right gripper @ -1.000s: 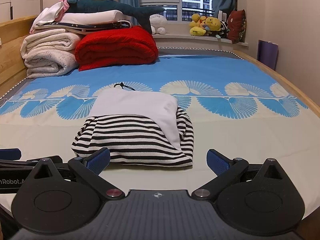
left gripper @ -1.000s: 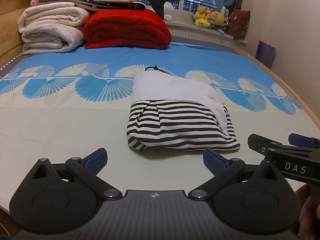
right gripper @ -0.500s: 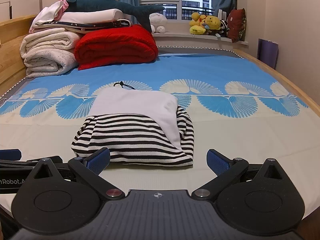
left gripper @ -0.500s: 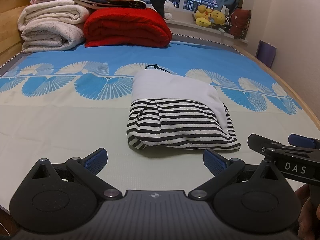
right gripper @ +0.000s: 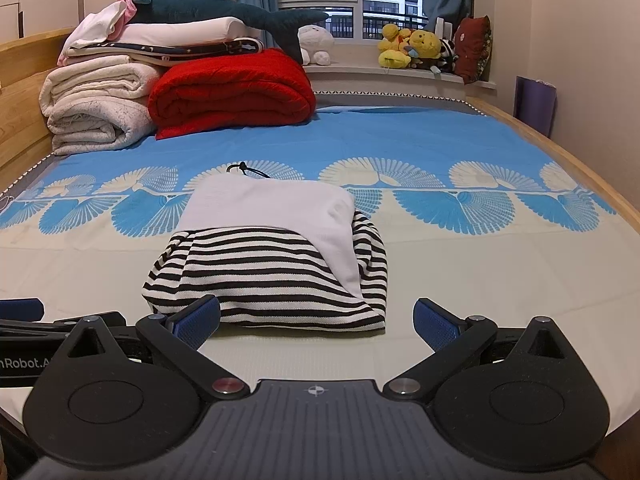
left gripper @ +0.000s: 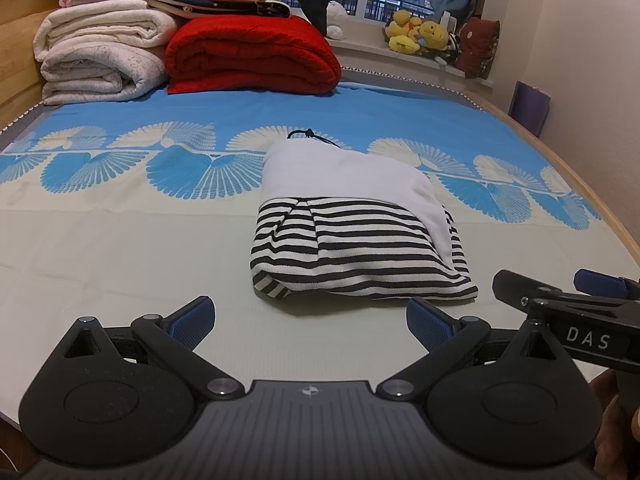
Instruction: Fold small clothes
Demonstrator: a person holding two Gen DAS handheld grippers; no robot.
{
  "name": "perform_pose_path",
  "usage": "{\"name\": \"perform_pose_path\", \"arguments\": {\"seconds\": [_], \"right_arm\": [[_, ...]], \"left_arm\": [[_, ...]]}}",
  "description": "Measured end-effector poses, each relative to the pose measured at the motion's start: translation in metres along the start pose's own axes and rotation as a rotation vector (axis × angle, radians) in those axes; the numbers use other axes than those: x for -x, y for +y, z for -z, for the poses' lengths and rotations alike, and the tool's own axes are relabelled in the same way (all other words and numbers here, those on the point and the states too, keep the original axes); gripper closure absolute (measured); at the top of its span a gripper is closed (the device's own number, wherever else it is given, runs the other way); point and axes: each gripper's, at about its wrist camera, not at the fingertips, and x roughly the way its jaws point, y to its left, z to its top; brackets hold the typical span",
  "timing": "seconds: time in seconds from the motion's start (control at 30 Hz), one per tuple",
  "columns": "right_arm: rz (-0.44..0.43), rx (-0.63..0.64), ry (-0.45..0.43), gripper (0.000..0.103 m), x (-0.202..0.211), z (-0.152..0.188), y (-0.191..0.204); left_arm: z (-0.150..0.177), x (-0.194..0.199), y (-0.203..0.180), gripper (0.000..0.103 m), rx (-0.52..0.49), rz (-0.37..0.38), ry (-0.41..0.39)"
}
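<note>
Left wrist: both tongs [left gripper: 310,320] [right gripper: 316,322] gape before folded garment [left gripper: 352,236].

1. I see bare bed sheet [left gripper: 120,256] on both sides of the folded striped garment [right gripper: 272,268]; I could pass there.
2. Stacked blankets [right gripper: 224,84] block the far left.
3. My left gripper [left gripper: 310,320] and right gripper [right gripper: 316,320], both spread wide, sit just beside each other.
</note>
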Motion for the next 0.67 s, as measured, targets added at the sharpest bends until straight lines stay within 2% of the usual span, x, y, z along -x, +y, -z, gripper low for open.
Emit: {"name": "perform_pose_path", "arguments": {"seconds": [0.67], "right_arm": [[0.007,0.01,0.007,0.001,-0.0025,0.0024,0.003]], "left_arm": [[0.0007,0.0002,-0.0003,0.001,-0.003,0.006,0.003]]}}
